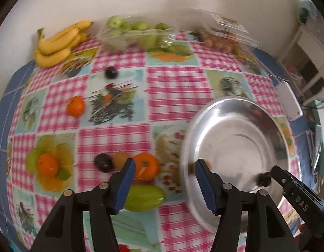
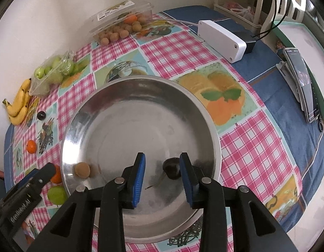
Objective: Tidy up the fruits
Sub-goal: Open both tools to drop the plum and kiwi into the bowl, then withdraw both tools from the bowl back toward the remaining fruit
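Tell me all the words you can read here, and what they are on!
"GenRobot.AI": on the left gripper, seen by the right wrist camera.
"DAS": on the right gripper, seen by the left wrist camera; any other letters are cut off.
Label on the clear plastic box: too small to read.
Phone screen: too blurred to read.

Shiny metal bowl [image 2: 141,96] on a smooth glossy tablecloth [image 2: 254,147]; clear crinkled plastic punnet [image 2: 120,10].
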The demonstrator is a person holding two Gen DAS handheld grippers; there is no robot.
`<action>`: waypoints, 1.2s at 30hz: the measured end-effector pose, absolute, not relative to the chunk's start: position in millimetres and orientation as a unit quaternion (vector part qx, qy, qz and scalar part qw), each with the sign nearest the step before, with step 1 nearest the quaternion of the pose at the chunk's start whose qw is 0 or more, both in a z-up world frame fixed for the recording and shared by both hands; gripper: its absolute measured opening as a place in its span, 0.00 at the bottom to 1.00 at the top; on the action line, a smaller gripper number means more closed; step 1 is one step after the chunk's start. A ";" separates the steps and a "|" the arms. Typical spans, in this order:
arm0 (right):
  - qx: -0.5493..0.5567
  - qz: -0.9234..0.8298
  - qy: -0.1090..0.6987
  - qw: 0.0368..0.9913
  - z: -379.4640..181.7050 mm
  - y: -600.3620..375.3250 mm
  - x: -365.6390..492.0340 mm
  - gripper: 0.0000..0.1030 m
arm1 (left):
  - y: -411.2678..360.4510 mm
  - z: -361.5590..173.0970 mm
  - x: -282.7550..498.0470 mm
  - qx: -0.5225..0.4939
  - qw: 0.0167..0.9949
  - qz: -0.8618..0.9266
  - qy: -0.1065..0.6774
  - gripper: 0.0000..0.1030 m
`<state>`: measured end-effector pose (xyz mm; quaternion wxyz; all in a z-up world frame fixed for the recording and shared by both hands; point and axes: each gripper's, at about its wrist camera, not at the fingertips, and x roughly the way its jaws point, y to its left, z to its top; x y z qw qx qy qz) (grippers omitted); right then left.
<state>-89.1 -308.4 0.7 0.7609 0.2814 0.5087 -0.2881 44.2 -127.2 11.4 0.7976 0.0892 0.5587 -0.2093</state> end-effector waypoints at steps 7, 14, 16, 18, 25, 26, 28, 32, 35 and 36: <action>0.269 -0.282 0.522 0.758 -5.2 -303.5 -86.2 0.36 | -111.9 -0.5 52.4 0.078 0.792 -0.176 0.579 0.70; 0.253 -0.279 0.532 0.758 -6.9 -300.9 -81.4 0.54 | -110.2 -2.6 50.7 0.086 0.793 -0.166 0.580 0.84; 0.249 -0.280 0.534 0.758 -7.1 -299.9 -80.3 0.62 | -109.5 -3.6 50.8 0.090 0.793 -0.162 0.580 0.91; 0.242 -0.280 0.536 0.759 -7.1 -299.0 -79.4 0.66 | -109.2 -4.3 50.5 0.095 0.795 -0.157 0.578 0.96; 0.234 -0.276 0.539 0.761 -7.1 -299.0 -77.1 0.77 | -108.2 -5.1 51.9 0.101 0.799 -0.151 0.574 1.00; 0.233 -0.276 0.539 0.761 -7.5 -299.0 -77.0 0.77 | -108.2 -5.7 52.1 0.102 0.799 -0.150 0.574 1.00; 0.233 -0.275 0.539 0.761 -7.8 -298.9 -76.9 0.77 | -107.8 -6.4 52.3 0.102 0.798 -0.148 0.575 1.00; 0.233 -0.274 0.539 0.762 -8.0 -299.3 -76.5 0.83 | -107.2 -6.6 52.8 0.101 0.799 -0.144 0.575 1.00; 0.230 -0.272 0.540 0.763 -7.8 -298.3 -75.9 0.87 | -106.5 -6.7 53.0 0.102 0.800 -0.142 0.574 1.00; 0.230 -0.272 0.539 0.763 -7.7 -298.1 -75.8 0.87 | -106.3 -6.9 53.2 0.102 0.800 -0.141 0.574 1.00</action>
